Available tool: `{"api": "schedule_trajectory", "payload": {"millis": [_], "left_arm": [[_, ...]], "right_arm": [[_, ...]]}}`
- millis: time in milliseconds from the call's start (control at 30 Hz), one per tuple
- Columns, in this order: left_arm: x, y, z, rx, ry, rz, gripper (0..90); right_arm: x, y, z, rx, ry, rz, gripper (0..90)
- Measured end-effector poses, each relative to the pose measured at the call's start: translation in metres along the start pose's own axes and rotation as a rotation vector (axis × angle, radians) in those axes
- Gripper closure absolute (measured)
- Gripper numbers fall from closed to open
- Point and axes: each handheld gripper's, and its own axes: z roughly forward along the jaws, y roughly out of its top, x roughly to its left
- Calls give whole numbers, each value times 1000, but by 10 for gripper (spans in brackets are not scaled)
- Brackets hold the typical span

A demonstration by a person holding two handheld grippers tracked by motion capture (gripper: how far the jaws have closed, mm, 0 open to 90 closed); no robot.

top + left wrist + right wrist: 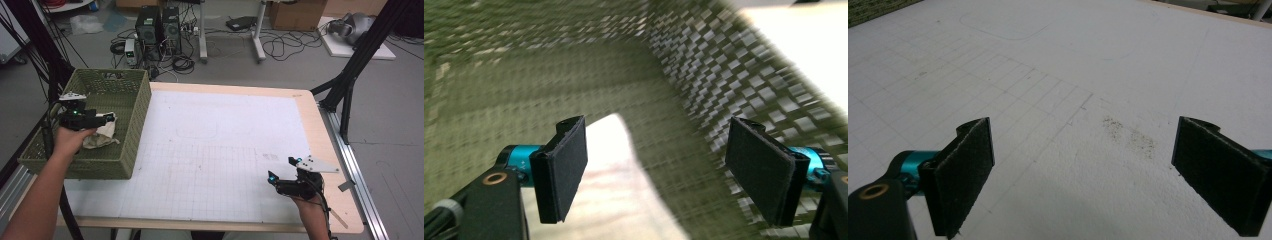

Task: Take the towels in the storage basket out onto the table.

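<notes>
High view: cloth (102,135) just beyond hand-held gripper (107,120)

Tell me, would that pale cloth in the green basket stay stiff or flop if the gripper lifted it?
The cloth lies crumpled and folded on the basket floor, so it would probably droop. It looks thin, likely light. The left gripper has open padded jaws above it, which should hold fabric without much slipping.

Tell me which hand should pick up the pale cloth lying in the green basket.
Left. The left tool is already inside the green basket, jaws open just over the pale cloth. The right tool sits open over the white mat, far across the table.
</notes>
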Motion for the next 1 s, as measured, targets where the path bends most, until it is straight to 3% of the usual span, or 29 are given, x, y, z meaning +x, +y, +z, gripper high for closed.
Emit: {"api": "schedule_trajectory", "payload": {"millis": [67, 100, 133, 167, 333, 467, 533, 600, 633, 700, 733, 933, 1000], "left_arm": [[0, -1, 5, 42, 34, 6, 246], [2, -3, 9, 97, 58, 11, 246], [2, -3, 9, 97, 58, 11, 247], [3, -5, 13, 134, 70, 10, 249], [6, -9, 24, 219, 117, -1, 250], [3, -15, 33, 326, 140, 61, 251], [2, -15, 34, 343, 166, 87, 327], [3, -14, 33, 351, 186, 87, 445], [3, -13, 31, 346, 187, 68, 529], [4, -12, 28, 315, 134, 36, 703], [4, -11, 26, 305, 132, 35, 770], [7, -8, 16, 228, 136, 3, 819], [8, -8, 12, 177, 128, -24, 821]], "right_arm": [[0, 0, 0, 1, 1, 1, 91], [1, 0, 1, 9, 2, 5, 92], [1, 0, 1, 9, 2, 5, 92], [1, 0, 1, 9, -5, -1, 91], [2, 0, 1, 15, -4, -5, 92], [1, -1, 0, 17, -3, -4, 91], [1, -2, 0, 17, -1, 1, 91], [1, -2, -1, 15, -1, -1, 91], [1, -2, -1, 18, 0, 3, 91], [1, -2, -2, 16, -1, 1, 91], [0, -3, -2, 12, 1, 6, 91], [0, -3, -3, 8, 1, 11, 91], [0, -2, -3, 8, 1, 11, 91]]}}
